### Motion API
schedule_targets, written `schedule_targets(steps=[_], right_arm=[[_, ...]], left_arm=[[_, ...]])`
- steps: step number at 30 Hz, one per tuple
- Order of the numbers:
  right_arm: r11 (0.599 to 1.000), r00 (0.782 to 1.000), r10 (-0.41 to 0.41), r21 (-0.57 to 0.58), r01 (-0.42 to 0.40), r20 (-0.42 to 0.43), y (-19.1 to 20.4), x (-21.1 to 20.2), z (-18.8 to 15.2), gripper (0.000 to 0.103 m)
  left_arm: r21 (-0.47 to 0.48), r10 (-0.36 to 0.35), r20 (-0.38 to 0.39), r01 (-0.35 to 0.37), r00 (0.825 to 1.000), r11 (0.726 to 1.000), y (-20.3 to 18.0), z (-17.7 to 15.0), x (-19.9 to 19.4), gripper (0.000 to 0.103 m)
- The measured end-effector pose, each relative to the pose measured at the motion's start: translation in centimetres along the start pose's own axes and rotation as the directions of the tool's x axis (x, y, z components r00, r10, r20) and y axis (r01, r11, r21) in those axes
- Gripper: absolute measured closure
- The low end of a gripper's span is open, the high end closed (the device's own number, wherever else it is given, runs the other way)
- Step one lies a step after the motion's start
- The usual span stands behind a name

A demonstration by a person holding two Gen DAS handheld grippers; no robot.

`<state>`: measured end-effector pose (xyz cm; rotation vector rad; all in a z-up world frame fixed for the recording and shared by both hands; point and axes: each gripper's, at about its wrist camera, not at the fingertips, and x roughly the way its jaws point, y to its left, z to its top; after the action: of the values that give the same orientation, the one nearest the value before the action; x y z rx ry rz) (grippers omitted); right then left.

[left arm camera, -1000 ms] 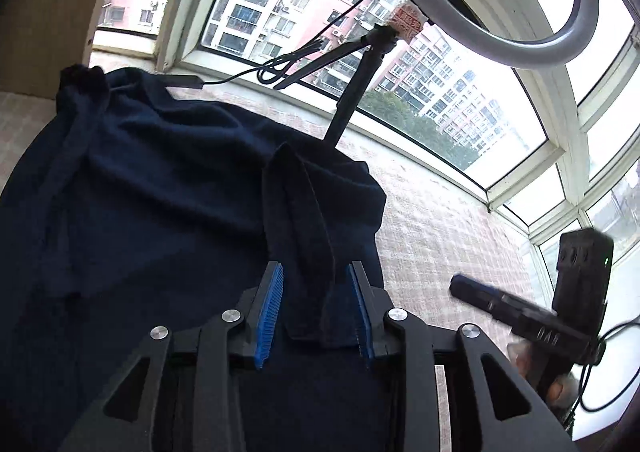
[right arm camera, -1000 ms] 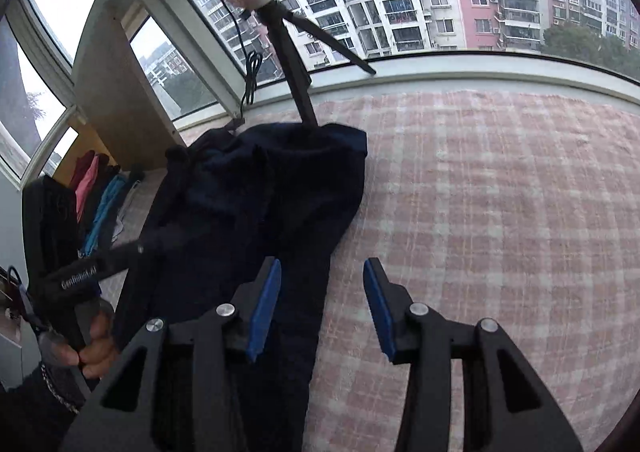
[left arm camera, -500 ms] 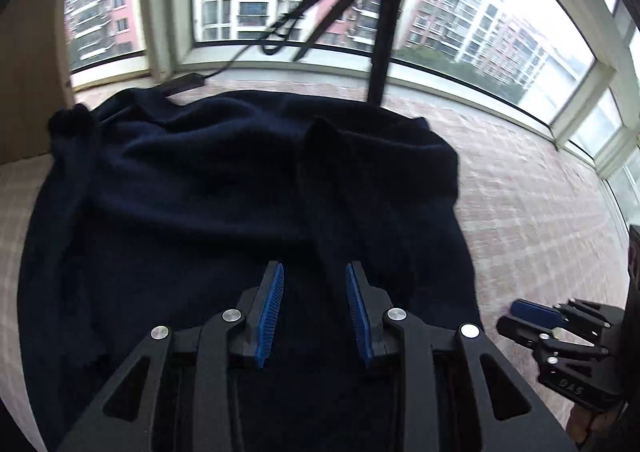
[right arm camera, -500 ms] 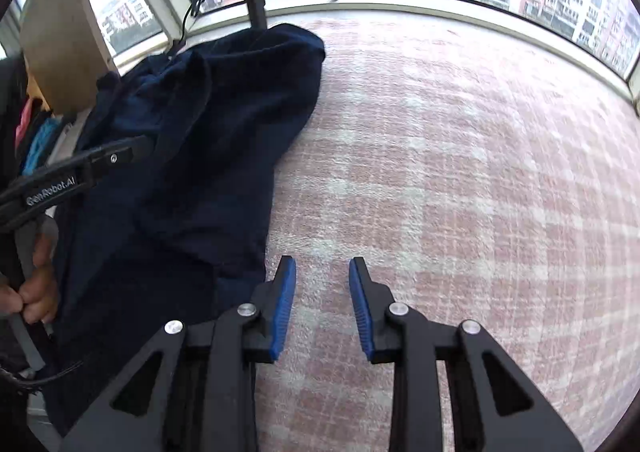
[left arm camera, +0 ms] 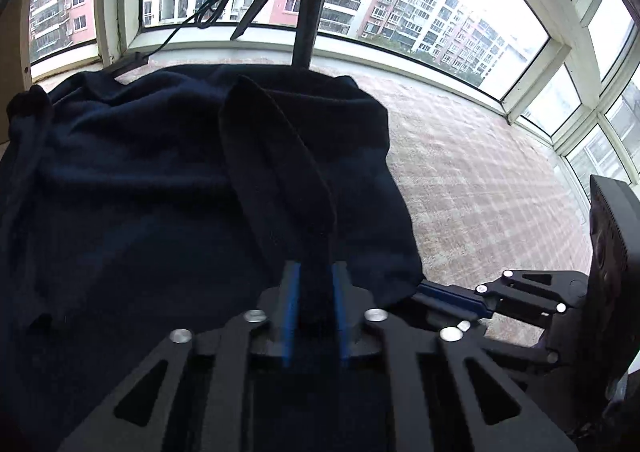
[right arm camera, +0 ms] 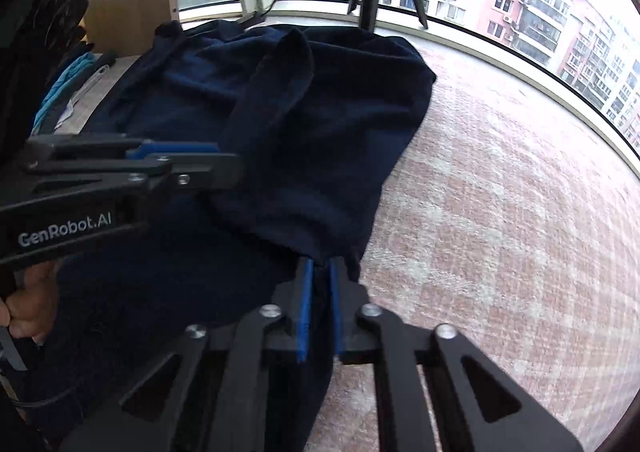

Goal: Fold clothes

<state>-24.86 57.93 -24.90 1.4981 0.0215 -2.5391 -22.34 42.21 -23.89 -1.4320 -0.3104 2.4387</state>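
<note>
Since the earlier frame we closed both grippers, left gripper [left arm camera: 314, 308] and right gripper [right arm camera: 319, 308], on the navy garment's [right arm camera: 320, 140] near hem; folding remained unfinished.

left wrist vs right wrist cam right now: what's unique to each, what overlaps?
Only left wrist: the left gripper head-on, shut on the dark strip of the navy garment.
Only right wrist: the person's hand, light blue clothes at the left edge, and the right gripper head-on, shut on the garment's edge.
Both: navy garment, checked cover, tripod, each other's gripper side-on.
</note>
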Motion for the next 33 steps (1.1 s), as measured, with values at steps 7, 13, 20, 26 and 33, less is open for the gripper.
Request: schedule_targets(steps=[7,13,20,26,33], right_arm=[[0.993,0.994,0.057,0.106,-0.048,-0.091,-4.2,-1.6,-0.7,0.093],[0.958,0.966,0.253,0.125,-0.258,0.060,-5.1,-4.6,2.6,0.062],[0.947,0.961,0.277,0.165,-0.277,0.022,-5.7,3.2,9.4,0.061],[0.909,0.963,0.257,0.318,-0.268,0.078,-9.4,1.0,8.7,0.061],[0.875,0.934,0.195,0.378,-0.303,0.298,-15.5,-19.1,0.1,0.061]], left_arm=[[-0.139,0.105,0.030,-0.100,0.994,0.985,3.5,-1.8,-4.3,0.090],[-0.031,0.045,0.040,-0.044,0.998,0.999,1.2,0.7,-4.3,0.079],[0.058,-0.159,-0.032,0.160,0.987,0.985,-3.1,-1.2,-4.3,0.079],[0.133,-0.176,-0.076,0.184,0.982,0.974,-4.2,-4.7,-7.8,0.077],[0.188,-0.134,-0.025,0.137,0.991,0.973,-2.6,-9.0,-17.0,0.077]])
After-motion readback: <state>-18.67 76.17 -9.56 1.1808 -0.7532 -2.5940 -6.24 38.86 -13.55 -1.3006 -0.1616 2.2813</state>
